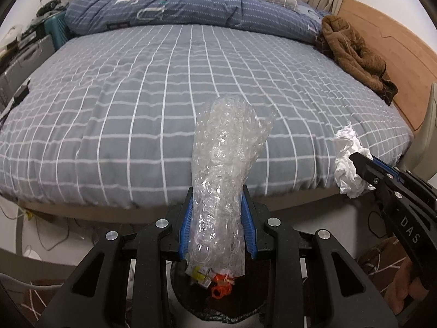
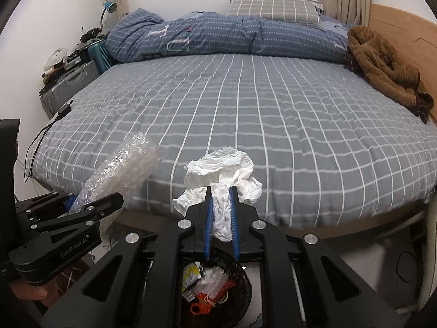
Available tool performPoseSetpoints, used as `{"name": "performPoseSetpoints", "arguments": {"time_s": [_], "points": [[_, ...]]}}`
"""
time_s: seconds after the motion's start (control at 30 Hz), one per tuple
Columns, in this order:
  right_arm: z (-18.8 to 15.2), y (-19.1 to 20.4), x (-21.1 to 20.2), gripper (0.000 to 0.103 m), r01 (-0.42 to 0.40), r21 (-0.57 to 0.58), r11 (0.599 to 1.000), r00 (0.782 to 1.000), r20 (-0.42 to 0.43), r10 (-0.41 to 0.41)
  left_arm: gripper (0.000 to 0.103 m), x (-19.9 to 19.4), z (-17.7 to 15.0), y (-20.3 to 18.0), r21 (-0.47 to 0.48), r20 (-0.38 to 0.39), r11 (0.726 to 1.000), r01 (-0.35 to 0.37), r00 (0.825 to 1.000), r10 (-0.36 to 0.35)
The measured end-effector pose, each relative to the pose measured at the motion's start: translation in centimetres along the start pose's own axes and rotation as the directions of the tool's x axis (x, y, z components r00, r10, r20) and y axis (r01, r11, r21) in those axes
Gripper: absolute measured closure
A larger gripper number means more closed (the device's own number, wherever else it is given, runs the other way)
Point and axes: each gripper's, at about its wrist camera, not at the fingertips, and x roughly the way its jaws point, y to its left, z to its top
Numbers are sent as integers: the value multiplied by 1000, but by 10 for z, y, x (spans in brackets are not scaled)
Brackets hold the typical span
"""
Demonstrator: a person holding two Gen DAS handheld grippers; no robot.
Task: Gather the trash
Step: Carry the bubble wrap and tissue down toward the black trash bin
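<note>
My left gripper (image 1: 217, 191) is shut on a roll of clear bubble wrap (image 1: 226, 164), held upright over a black mesh trash bin (image 1: 240, 310) with yellow and orange scraps inside. My right gripper (image 2: 220, 191) is shut on a crumpled white tissue (image 2: 226, 169), held above the same bin (image 2: 243, 287). The right gripper also shows in the left wrist view (image 1: 355, 157) at the right, with the tissue (image 1: 347, 158). The left gripper shows in the right wrist view (image 2: 94, 201) at the left, with the bubble wrap (image 2: 123, 166).
A bed with a grey checked sheet (image 2: 245, 114) fills the view ahead. A blue folded duvet (image 2: 218, 38) and a brown garment (image 2: 387, 68) lie at its far side. A grey suitcase (image 2: 68, 84) and clutter stand at the left. Cables lie on the floor.
</note>
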Motion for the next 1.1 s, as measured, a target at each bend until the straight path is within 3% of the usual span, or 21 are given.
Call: {"name": "performPoseSetpoints", "arguments": {"time_s": [0.4,0.7,1.1], "points": [[-51,10,15,92,-6,35,999,993,-120,10,72,5,-48,17,-35,-77,999,-25,997,22],[-88,12,60,92,5,24,1000,968,-250,1,72,46,-80,38,-62,-165,998,-30,986,19],[-120,32,102,90,-14,-17,1000,928,-373,6,72,68,-108,63,-68,-247,995,-79,967,60]]}}
